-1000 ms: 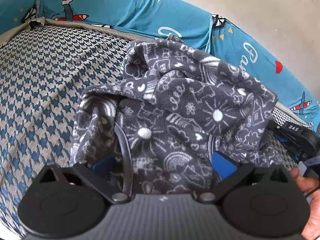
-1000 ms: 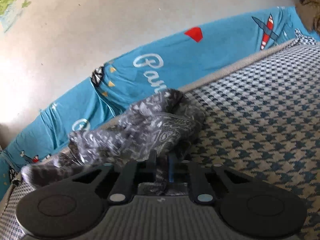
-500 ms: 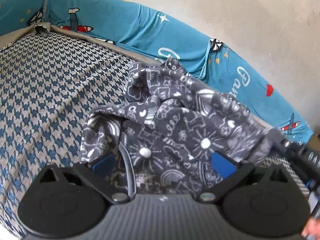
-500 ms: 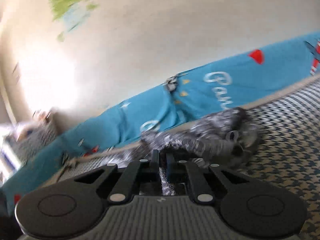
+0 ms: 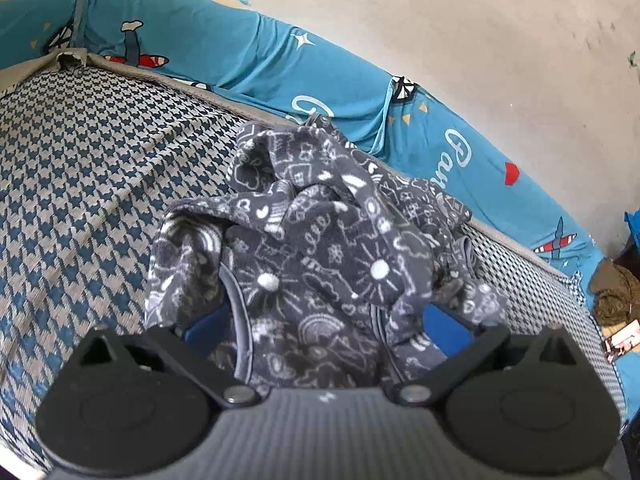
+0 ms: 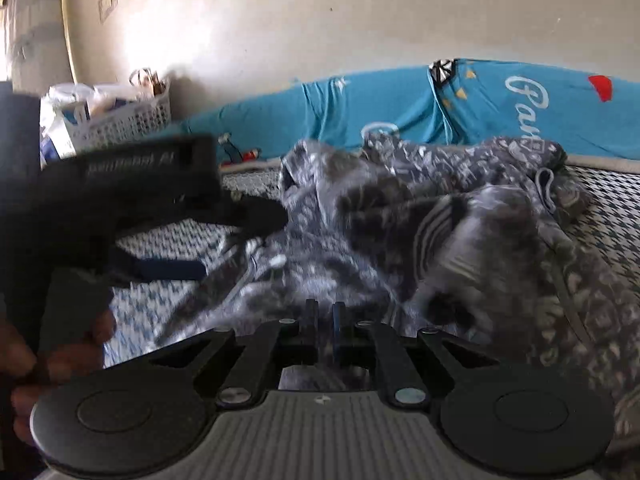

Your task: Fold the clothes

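Grey doodle-print fleece garment [image 5: 320, 248] bunched on houndstooth mattress [image 5: 88, 184], near far teal bed bumper [image 5: 224, 52]. Left gripper [image 5: 324, 326] spread wide, fleece draped between its fingers. Right gripper [image 6: 324, 322] nearly closed, pinching garment edge. White basket [image 6: 120, 124] far left.

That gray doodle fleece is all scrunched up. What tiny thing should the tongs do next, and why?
Probably shut the left tongs on the gray fleece bunched between their open fingers. The right tongs look closed on another part, so a second hold would let both pull the crumpled cloth flat on the checked mattress.
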### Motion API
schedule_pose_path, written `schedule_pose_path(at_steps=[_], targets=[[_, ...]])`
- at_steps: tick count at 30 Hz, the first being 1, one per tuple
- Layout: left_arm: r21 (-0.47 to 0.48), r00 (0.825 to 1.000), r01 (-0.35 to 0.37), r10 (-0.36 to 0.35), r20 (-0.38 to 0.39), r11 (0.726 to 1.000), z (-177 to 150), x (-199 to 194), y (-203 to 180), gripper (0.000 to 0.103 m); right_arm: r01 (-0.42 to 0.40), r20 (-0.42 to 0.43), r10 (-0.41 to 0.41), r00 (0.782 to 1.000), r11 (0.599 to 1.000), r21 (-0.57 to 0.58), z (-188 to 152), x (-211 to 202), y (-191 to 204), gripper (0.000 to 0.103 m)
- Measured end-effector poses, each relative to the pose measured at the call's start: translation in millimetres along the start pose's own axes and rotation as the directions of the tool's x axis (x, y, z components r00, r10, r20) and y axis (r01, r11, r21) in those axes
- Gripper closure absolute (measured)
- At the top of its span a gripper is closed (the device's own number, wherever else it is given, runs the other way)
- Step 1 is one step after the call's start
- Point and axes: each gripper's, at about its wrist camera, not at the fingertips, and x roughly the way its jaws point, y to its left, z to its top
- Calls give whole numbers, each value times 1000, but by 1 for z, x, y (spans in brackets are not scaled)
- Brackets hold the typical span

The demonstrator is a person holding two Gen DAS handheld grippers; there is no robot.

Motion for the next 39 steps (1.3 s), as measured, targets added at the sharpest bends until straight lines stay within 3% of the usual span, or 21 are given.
schedule_pose_path(at_steps=[4, 16, 19, 28, 39], targets=[[22, 1000, 3, -3, 6, 1000, -4, -1, -5, 0, 31, 18, -32, 999, 999, 5, -2, -15, -2, 81], [179, 998, 70, -69, -12, 981, -27, -2, -48, 0, 198, -74, -191, 979, 974, 113, -23, -60, -31, 68], [162, 996, 85, -84, -17, 983, -34, -4, -59, 0, 220, -92, -209, 974, 967, 132, -29, -65, -40, 68], [238, 996, 93, -92, -13, 967, -37, -4, -102, 0, 218, -94, -204, 975, 960, 174, -33, -79, -49, 67], [298, 998, 67, -60, -34, 952, -35, 13, -135, 0, 239, -120, -214, 969, 936, 259, -32, -85, -61, 66]])
